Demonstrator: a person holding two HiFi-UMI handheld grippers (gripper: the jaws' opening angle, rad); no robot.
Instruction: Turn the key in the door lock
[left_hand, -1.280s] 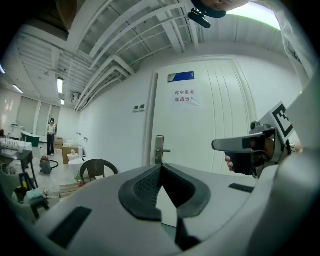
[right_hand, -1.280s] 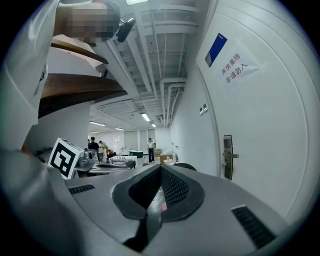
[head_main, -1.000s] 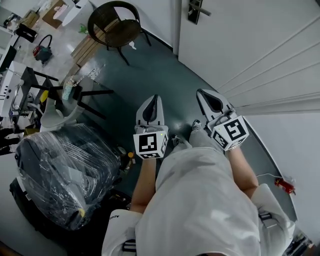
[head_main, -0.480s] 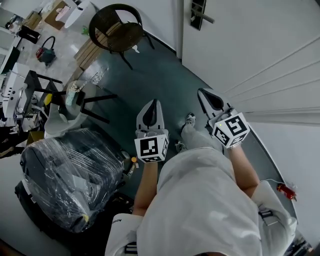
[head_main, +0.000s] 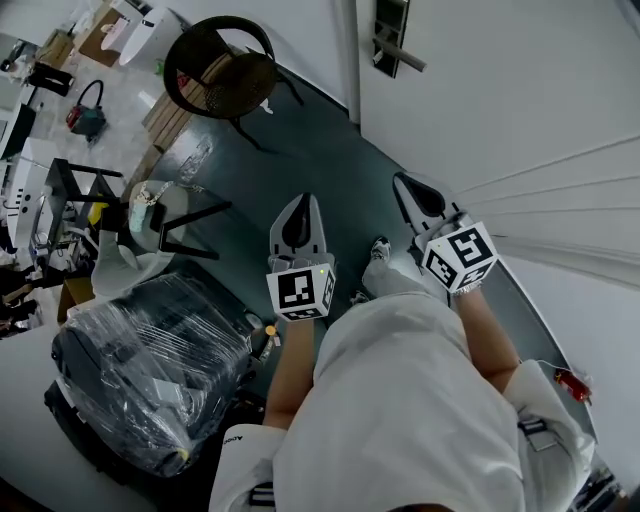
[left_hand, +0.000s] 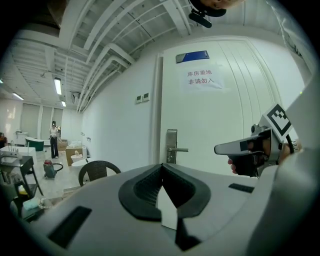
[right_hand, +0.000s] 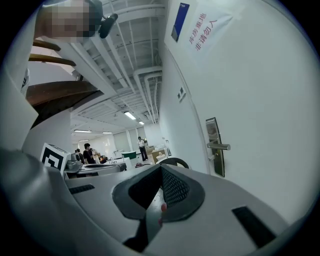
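Observation:
The white door (head_main: 500, 90) carries a metal lock plate with a lever handle (head_main: 388, 40), also seen in the left gripper view (left_hand: 171, 146) and the right gripper view (right_hand: 216, 147). A small stub (right_hand: 215, 157) sticks out below the handle; whether it is the key is too small to tell. My left gripper (head_main: 303, 202) (left_hand: 161, 169) is shut and holds nothing, well short of the door. My right gripper (head_main: 403, 182) (right_hand: 161, 170) is shut and bare too, closer to the door and pointing along it toward the lock plate.
A dark round chair (head_main: 225, 55) stands left of the door frame. A plastic-wrapped bulky thing (head_main: 150, 370) and a small cluttered table (head_main: 150, 205) are at the left. A red object (head_main: 570, 378) lies by the wall. A paper sign (left_hand: 200, 78) hangs on the door. People stand far off.
Both grippers have moved forward toward the door together with the person. Neither has opened.

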